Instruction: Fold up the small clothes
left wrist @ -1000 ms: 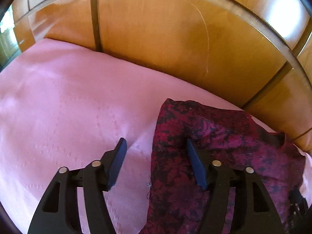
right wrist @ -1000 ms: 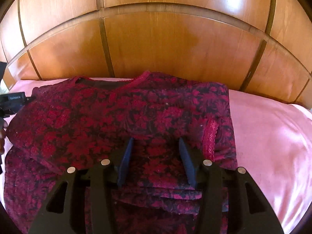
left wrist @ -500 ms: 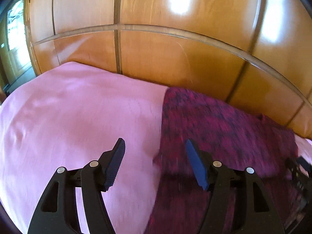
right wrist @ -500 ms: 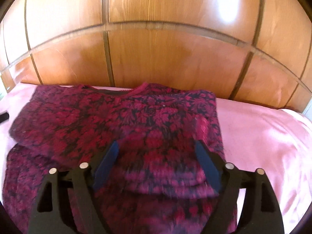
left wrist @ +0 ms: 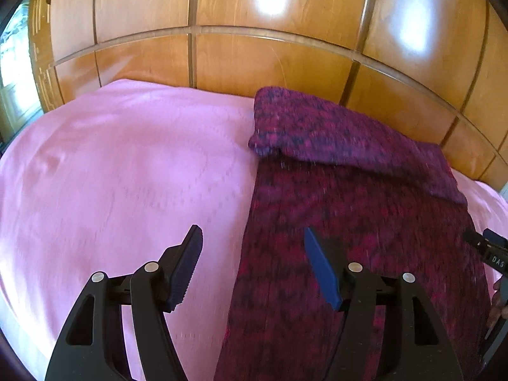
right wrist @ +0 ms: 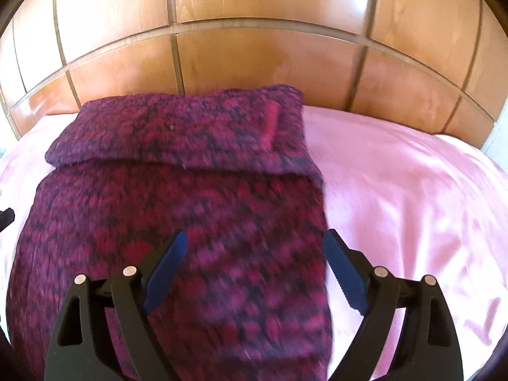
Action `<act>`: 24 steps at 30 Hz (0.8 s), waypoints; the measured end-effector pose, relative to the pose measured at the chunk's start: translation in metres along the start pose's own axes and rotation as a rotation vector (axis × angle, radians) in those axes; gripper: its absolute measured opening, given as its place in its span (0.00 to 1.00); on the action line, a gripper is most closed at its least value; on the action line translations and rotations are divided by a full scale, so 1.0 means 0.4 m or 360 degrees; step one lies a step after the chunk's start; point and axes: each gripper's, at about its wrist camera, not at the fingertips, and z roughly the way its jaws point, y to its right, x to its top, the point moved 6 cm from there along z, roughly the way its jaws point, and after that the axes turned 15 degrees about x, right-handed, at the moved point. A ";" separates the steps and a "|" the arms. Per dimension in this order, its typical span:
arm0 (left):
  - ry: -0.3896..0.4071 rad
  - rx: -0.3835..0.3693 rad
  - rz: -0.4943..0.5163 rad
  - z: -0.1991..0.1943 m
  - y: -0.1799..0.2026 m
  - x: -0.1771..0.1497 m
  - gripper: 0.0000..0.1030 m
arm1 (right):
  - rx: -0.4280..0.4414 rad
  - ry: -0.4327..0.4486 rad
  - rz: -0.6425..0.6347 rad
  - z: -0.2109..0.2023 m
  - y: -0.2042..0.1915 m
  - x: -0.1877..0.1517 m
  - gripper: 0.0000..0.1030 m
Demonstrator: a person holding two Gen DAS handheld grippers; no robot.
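A dark red flower-patterned garment (left wrist: pixel 349 209) lies flat on the pink bed sheet (left wrist: pixel 111 174), its top part folded over (left wrist: pixel 333 133) near the headboard. My left gripper (left wrist: pixel 252 235) hovers open over the garment's left edge, one finger above the sheet and one above the cloth, holding nothing. In the right wrist view the garment (right wrist: pixel 190 209) fills the middle, with the folded band (right wrist: pixel 197 133) across its far end. My right gripper (right wrist: pixel 255 235) hangs over the garment's right edge, its jaws opening, with no cloth pinched between them.
A glossy wooden panelled headboard (left wrist: pixel 254 60) closes off the far side. Bare pink sheet (right wrist: pixel 397 190) stretches to the right of the garment and to its left. The other gripper's black body (left wrist: pixel 489 250) and part of a hand (left wrist: pixel 500 295) show at the right edge.
Both grippers have drawn back from the headboard along the garment, so more of its length shows. The right jaws have spread much wider. The folded top part stays lying flat.
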 end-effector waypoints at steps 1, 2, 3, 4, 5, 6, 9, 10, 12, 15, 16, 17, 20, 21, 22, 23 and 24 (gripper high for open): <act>-0.0005 0.0001 0.0007 -0.004 0.000 -0.010 0.63 | 0.0001 -0.0006 0.0009 -0.007 0.005 -0.012 0.85; -0.0009 0.0005 0.0014 -0.007 0.000 -0.020 0.63 | 0.0000 -0.0017 0.0016 -0.011 0.013 -0.025 0.85; -0.0016 0.0005 0.0025 -0.010 -0.001 -0.032 0.63 | -0.0008 -0.0023 0.0027 -0.019 0.020 -0.040 0.85; -0.0023 0.0001 0.0032 -0.013 -0.002 -0.043 0.63 | -0.0010 -0.0027 0.0044 -0.027 0.027 -0.054 0.85; -0.0027 -0.0001 0.0034 -0.017 -0.002 -0.054 0.63 | -0.0002 -0.0028 0.0061 -0.033 0.032 -0.066 0.85; -0.0033 -0.0002 0.0037 -0.020 -0.004 -0.064 0.63 | 0.0016 -0.0029 0.0091 -0.041 0.038 -0.078 0.85; -0.0064 -0.0020 0.0045 -0.022 -0.010 -0.091 0.63 | 0.0052 -0.0019 0.0154 -0.062 0.054 -0.096 0.85; -0.0077 -0.0032 0.0049 -0.023 -0.012 -0.099 0.63 | 0.0066 -0.0014 0.0175 -0.068 0.059 -0.101 0.85; -0.0091 -0.0048 0.0056 -0.027 -0.014 -0.115 0.63 | 0.0139 -0.0010 0.0232 -0.082 0.067 -0.117 0.84; -0.0126 -0.0100 0.0060 -0.035 -0.021 -0.145 0.63 | 0.0231 -0.0025 0.0297 -0.095 0.072 -0.145 0.83; -0.0146 -0.0119 0.0063 -0.039 -0.024 -0.160 0.63 | 0.0251 -0.0030 0.0311 -0.100 0.074 -0.155 0.82; -0.0159 -0.0130 0.0067 -0.042 -0.026 -0.170 0.63 | 0.0270 -0.0036 0.0323 -0.107 0.077 -0.165 0.82; -0.0191 -0.0207 0.0081 -0.065 -0.038 -0.208 0.56 | 0.0308 -0.0050 0.0353 -0.134 0.079 -0.201 0.80; -0.0203 -0.0240 0.0096 -0.077 -0.042 -0.225 0.52 | 0.0319 -0.0057 0.0358 -0.141 0.079 -0.211 0.76; -0.0212 -0.0265 0.0107 -0.085 -0.044 -0.236 0.48 | 0.0342 -0.0072 0.0363 -0.152 0.079 -0.226 0.73; -0.0218 -0.0301 0.0129 -0.103 -0.049 -0.254 0.46 | 0.0357 -0.0087 0.0365 -0.161 0.078 -0.240 0.71; -0.0214 -0.0321 0.0143 -0.117 -0.054 -0.267 0.45 | 0.0368 -0.0099 0.0367 -0.171 0.076 -0.254 0.66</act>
